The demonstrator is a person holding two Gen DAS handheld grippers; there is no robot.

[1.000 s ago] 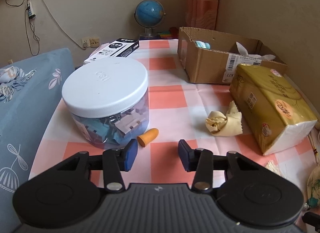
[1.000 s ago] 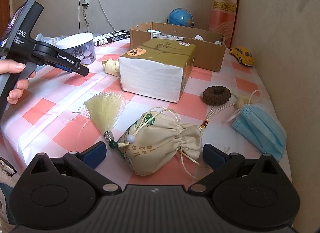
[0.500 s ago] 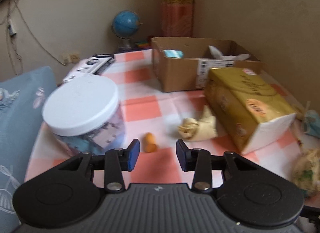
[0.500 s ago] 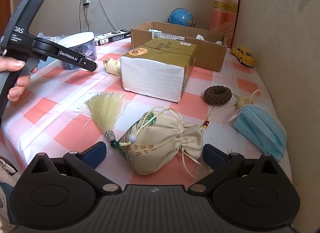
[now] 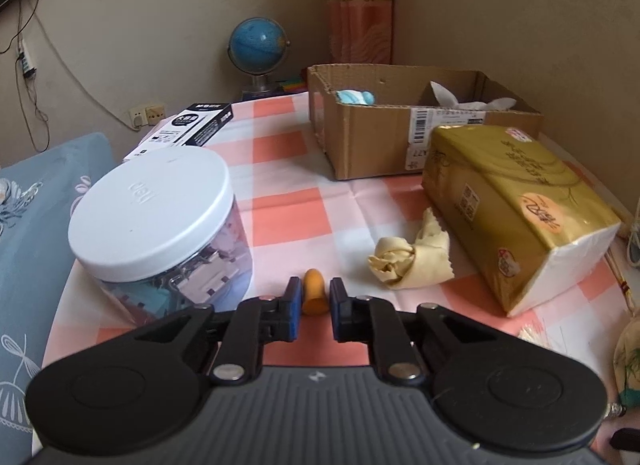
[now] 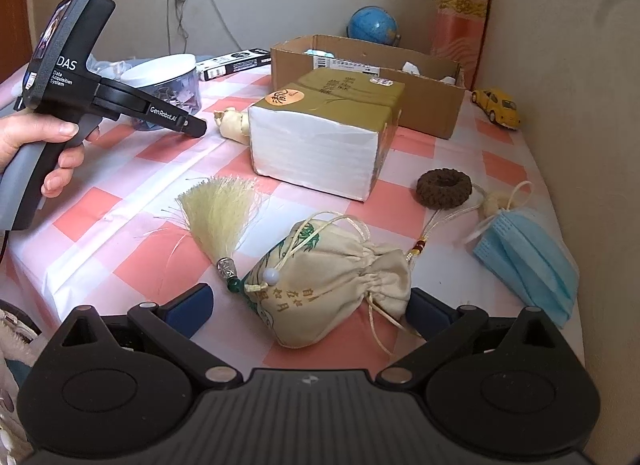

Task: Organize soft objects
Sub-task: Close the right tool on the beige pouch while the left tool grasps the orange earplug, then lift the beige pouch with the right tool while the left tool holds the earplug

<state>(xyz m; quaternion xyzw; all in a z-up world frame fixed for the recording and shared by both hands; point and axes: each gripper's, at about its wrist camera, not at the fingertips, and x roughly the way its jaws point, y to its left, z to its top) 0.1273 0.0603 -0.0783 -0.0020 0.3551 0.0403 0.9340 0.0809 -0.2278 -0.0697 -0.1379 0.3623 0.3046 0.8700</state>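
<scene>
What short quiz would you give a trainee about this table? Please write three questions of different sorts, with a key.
1. True or false: the small orange cone-shaped cap lies inside the brown cardboard box.
2. Which thing lies between the open fingers of the right gripper?
A. the cream drawstring cloth pouch
B. a blue paper face mask
C. a brown knitted ring
3. What colour is the flat round lid of the clear plastic jar?

Key: 1 false, it lies on the checked cloth outside the box; 2 A; 3 white.
</scene>
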